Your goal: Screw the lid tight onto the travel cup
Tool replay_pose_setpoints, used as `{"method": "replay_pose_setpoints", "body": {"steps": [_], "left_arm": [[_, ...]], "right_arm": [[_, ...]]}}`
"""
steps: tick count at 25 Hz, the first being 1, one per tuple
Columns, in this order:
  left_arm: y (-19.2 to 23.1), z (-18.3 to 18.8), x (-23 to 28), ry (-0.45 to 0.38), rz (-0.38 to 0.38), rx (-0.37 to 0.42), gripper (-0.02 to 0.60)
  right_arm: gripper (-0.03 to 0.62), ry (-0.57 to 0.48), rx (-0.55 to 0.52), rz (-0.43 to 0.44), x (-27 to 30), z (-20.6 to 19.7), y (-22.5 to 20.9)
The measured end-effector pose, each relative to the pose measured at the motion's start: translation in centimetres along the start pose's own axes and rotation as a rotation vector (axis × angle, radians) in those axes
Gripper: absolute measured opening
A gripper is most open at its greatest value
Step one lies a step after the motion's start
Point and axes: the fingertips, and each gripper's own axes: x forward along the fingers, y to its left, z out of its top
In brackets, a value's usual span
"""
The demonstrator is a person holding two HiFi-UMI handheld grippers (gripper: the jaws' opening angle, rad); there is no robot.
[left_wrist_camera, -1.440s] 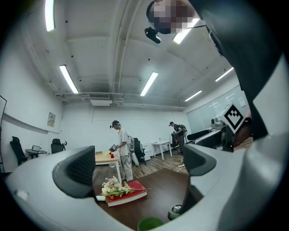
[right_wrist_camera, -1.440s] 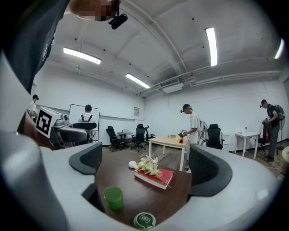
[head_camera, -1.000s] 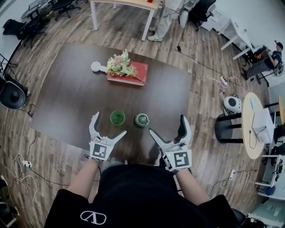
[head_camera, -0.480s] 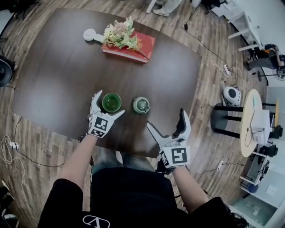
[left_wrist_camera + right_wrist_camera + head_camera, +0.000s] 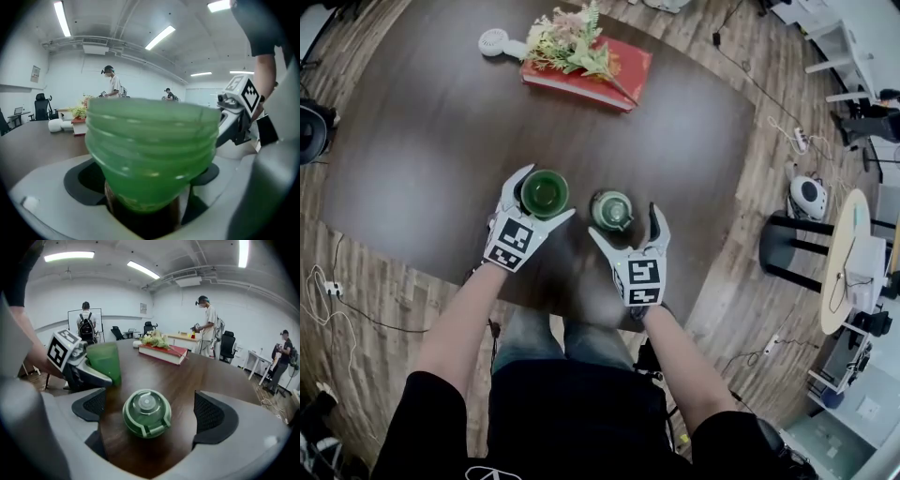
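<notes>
Left gripper (image 5: 548,193) round the green cup (image 5: 150,150), right gripper (image 5: 624,221) framing the lid (image 5: 146,412)
Left jaws have just been closing with the cup upright on the table (image 5: 431,141) between them; its bulk hides the pads, which seem not yet to press. Just right of the cup the lid lies flat, between the right jaws, which stand wide and clear of it

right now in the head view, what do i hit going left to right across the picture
white fan → green travel cup → lid → black stool → round pale table. The red book and flowers span the same stretch as cup and lid, so they are left out.
</notes>
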Motion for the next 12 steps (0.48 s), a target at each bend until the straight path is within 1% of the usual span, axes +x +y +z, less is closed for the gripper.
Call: {"method": "replay_pose_setpoints", "body": {"steps": [3, 6, 8, 12], "left_arm": [[-0.2, -0.3, 0.0, 0.027, -0.01, 0.016, 0.469], [-0.3, -0.4, 0.1, 0.053, -0.011, 0.03, 0.449], [-0.1, -0.6, 0.2, 0.064, -0.002, 0.037, 0.405], [0.0, -1.3, 0.3, 0.069, 0.006, 0.039, 0.391]], "right_arm": [[0.597, 0.078, 0.019, 0.014, 2.6, -2.9, 0.4], [0.594, 0.118, 0.007, 0.01, 3.8, -4.1, 0.2], [0.594, 0.114, 0.016, 0.013, 4.2, -4.5, 0.2], [0.594, 0.105, 0.019, 0.018, 4.3, -4.8, 0.4]]}}
